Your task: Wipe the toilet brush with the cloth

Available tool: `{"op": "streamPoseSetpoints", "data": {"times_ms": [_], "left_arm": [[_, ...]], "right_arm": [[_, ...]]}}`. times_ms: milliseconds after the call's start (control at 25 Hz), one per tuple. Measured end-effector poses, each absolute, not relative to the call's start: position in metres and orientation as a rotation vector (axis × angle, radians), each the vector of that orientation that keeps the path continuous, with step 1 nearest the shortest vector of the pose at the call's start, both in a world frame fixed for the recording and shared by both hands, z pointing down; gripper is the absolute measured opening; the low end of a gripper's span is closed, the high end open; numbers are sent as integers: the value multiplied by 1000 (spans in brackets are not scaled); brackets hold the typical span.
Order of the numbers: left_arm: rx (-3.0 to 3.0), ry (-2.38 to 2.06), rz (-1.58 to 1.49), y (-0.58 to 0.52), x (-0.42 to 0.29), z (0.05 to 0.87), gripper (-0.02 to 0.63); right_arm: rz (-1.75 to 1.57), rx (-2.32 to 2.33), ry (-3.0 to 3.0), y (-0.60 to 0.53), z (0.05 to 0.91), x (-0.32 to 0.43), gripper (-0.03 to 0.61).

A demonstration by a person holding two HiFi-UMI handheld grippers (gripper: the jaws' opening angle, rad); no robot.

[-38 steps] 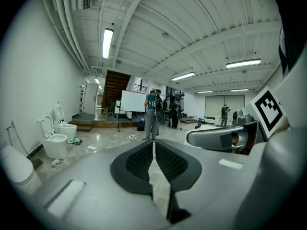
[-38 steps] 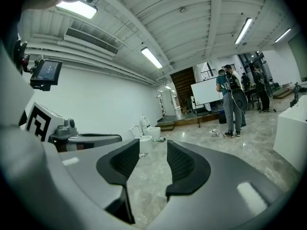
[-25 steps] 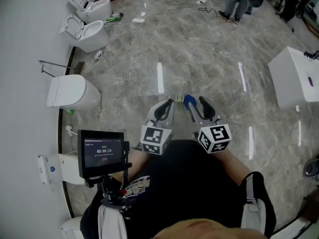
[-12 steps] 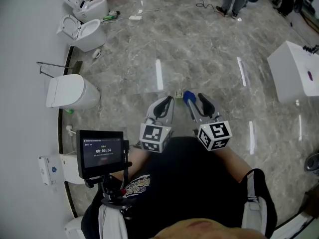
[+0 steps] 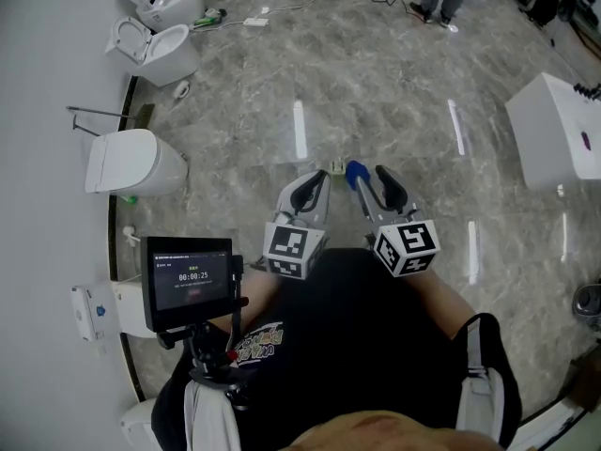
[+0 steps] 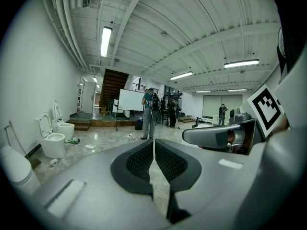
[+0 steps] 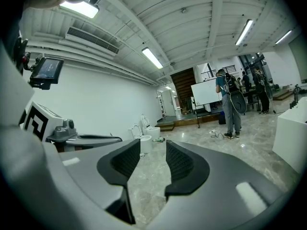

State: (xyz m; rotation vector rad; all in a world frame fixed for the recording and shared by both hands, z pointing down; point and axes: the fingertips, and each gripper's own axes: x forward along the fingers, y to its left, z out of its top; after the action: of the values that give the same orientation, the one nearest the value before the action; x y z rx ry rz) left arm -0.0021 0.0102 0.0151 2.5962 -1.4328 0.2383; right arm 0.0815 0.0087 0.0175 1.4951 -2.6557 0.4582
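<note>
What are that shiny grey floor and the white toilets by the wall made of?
The floor looks like polished marble or marble-look tile: it is grey with pale veins and shows bright reflected streaks. Which of the two it is, the look leaves open. The toilets look like glazed white ceramic, with smooth, glossy, rounded bodies, though the lids may be plastic.

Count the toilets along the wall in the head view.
3 for certain, all by the wall: far open-lid toilet, second open-lid toilet, closed-lid toilet. A white fixture partly behind the monitor may be another.
</note>
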Motion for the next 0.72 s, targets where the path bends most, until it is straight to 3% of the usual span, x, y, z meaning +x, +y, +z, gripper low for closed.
{"op": "streamPoseSetpoints", "data": {"times_ms": [720], "left_arm": [[2595,-1430,241,10,-1,16,11]], "right_arm": [[473,1489,-2654,8,20,82,160]]}}
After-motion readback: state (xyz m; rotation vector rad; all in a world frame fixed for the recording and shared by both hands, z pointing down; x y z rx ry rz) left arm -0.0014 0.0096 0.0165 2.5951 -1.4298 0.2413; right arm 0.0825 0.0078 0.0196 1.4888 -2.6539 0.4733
